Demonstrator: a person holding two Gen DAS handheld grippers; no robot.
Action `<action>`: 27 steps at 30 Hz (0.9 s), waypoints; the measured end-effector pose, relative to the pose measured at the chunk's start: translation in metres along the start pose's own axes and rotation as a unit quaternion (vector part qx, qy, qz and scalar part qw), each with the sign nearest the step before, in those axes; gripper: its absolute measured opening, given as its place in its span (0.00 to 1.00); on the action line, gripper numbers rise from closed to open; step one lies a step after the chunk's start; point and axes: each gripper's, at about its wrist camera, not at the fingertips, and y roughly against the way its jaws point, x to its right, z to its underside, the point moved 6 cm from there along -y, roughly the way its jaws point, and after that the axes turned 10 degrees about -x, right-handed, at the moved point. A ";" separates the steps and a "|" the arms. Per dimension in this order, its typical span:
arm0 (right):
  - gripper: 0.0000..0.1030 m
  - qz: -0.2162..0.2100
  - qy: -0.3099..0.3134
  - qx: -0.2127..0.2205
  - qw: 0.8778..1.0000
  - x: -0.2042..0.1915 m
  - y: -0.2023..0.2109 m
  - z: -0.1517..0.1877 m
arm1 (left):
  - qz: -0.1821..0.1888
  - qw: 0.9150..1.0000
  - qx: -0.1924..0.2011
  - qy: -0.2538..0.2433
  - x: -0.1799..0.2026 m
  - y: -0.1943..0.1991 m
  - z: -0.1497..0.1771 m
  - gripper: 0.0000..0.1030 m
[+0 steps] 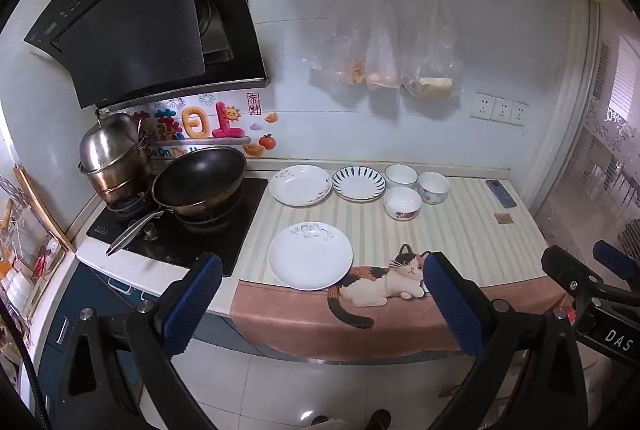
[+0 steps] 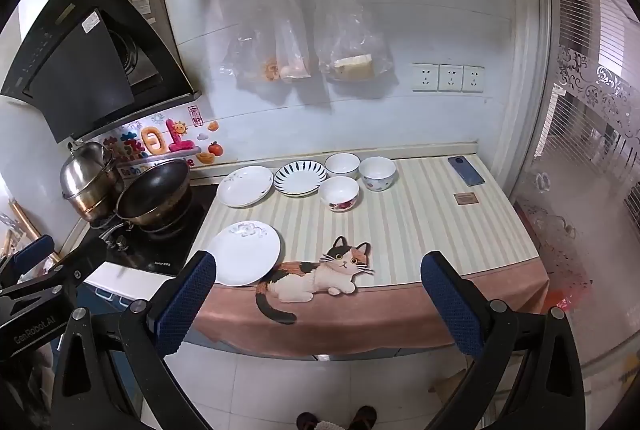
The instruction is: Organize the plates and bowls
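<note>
I hold both tools, left tool [image 1: 322, 270] and right tool [image 2: 318, 268], released short of the table [image 1: 460, 230] (nothing gathered yet), so next I reach the near plate [image 1: 310, 256] just ahead.

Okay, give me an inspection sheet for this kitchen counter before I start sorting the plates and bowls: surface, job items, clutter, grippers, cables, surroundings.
Surface: striped cat-print cloth covers the counter, front edge hanging over.
Job's things: white plate near the front; floral plate and blue-striped plate at the back; three bowls grouped beside them, upright.
Clutter: phone and small brown square at the right.
Grippers: left gripper and right gripper open, empty, off the counter.
Cables: nothing seen.
Surroundings: wok and steel pot on the stove, range hood, hanging bags, wall sockets.
</note>
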 end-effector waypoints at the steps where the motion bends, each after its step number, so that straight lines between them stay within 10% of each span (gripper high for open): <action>1: 1.00 0.000 0.000 0.000 1.000 0.000 0.001 0.000 | 0.001 1.000 0.000 0.000 0.000 0.000 0.000 1.00; 27: 1.00 0.000 -0.004 -0.004 1.000 0.011 0.015 0.004 | -0.002 1.000 -0.002 -0.005 0.010 0.011 0.003 1.00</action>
